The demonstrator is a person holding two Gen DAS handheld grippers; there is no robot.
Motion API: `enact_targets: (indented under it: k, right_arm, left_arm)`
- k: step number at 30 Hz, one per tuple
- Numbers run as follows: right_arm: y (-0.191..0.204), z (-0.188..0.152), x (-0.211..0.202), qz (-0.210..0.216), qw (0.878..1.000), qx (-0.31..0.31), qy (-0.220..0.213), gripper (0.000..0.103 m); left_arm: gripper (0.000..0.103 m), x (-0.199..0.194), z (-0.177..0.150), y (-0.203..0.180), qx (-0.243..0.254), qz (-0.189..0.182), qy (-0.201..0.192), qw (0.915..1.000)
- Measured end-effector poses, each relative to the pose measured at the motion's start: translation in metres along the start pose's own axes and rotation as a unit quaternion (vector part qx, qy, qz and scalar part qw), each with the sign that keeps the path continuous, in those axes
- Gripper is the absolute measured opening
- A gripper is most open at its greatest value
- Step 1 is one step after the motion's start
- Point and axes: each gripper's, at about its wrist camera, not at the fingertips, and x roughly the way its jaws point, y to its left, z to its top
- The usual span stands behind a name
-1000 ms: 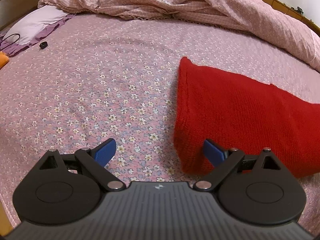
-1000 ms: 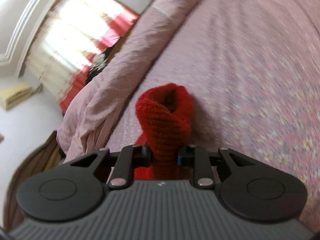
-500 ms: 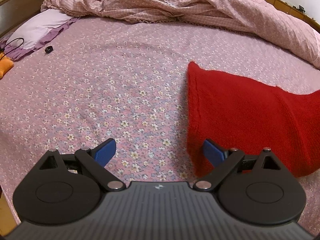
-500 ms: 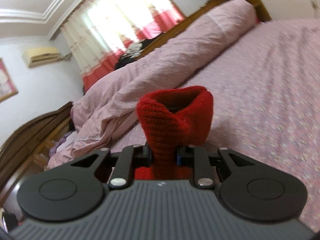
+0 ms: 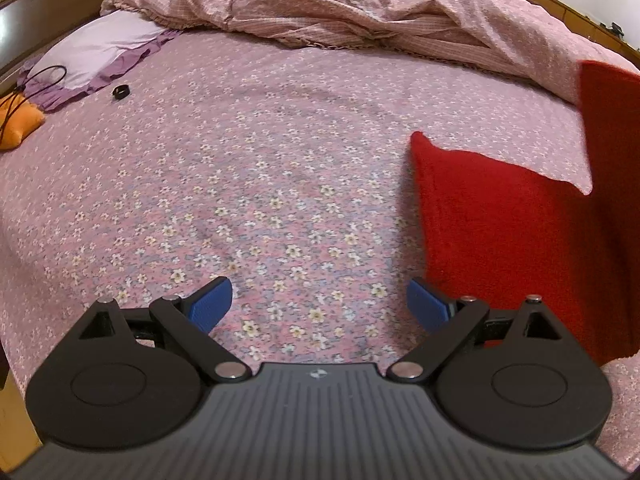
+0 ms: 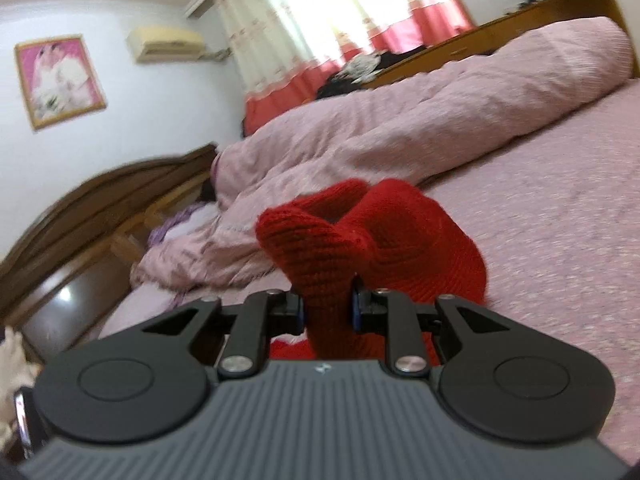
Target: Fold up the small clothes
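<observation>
A red knitted garment (image 5: 504, 232) lies partly on the floral bedsheet at the right of the left wrist view, and one part of it is lifted up at the far right edge. My left gripper (image 5: 318, 300) hovers open over the bare sheet just left of the garment, nothing between its blue pads (image 5: 210, 302). In the right wrist view my right gripper (image 6: 328, 308) is shut on a bunched end of the red knitted garment (image 6: 320, 248), which sticks up and forward past the jaws above the bed.
A crumpled pink quilt (image 5: 360, 8) runs along the far side of the bed. A lilac pillow (image 5: 92, 48), an orange cushion (image 5: 16, 126) with a black cable, and a small black ring (image 5: 121, 91) lie at the left. A wooden headboard (image 6: 100, 208) stands beyond.
My right gripper rose and rolled with the garment's end in its grip, so part of the cloth now hangs lifted at the right. My left gripper drifted left, away from the garment's edge.
</observation>
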Motion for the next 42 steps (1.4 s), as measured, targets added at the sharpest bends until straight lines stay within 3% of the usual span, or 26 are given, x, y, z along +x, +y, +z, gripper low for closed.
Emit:
enact_targets:
  k: [8,12,16,22,26,33,38,42]
  right_arm:
    - [0.032,-0.043,0.046,0.017,0.994,-0.043,0.095,0.023]
    - [0.037,-0.064,0.054,0.017,0.991,-0.057,0.121,0.023]
    - [0.036,-0.064,0.052,0.013,0.994,-0.037,0.103,0.023]
    - [0.056,-0.04,0.043,0.033,0.999,-0.025,0.035,0.023]
    - [0.076,-0.053,0.046,0.067,0.994,-0.052,0.062,0.023]
    - [0.082,-0.103,0.062,0.082,0.985,-0.067,0.138,0.023]
    - [0.082,-0.099,0.054,0.093,0.987,-0.035,0.129,0.023]
    - [0.083,-0.102,0.059,0.093,0.985,-0.043,0.136,0.023]
  left_arm:
    - [0.096,0.002,-0.003,0.019,-0.017,0.004,0.003,0.9998]
    - [0.096,0.004,-0.004,0.03,-0.027,0.007,0.005,0.9996]
    - [0.096,0.003,-0.005,0.039,-0.035,0.008,0.004,0.9993]
    - [0.096,-0.001,-0.007,0.049,-0.04,0.013,-0.002,0.9991]
    - [0.096,-0.002,-0.01,0.058,-0.05,0.021,-0.001,0.9985]
    - [0.096,-0.003,-0.014,0.067,-0.055,0.026,0.0,0.9982]
    - [0.096,-0.006,-0.012,0.066,-0.055,0.026,-0.005,0.9981]
    - [0.096,-0.007,-0.011,0.065,-0.056,0.029,-0.004,0.998]
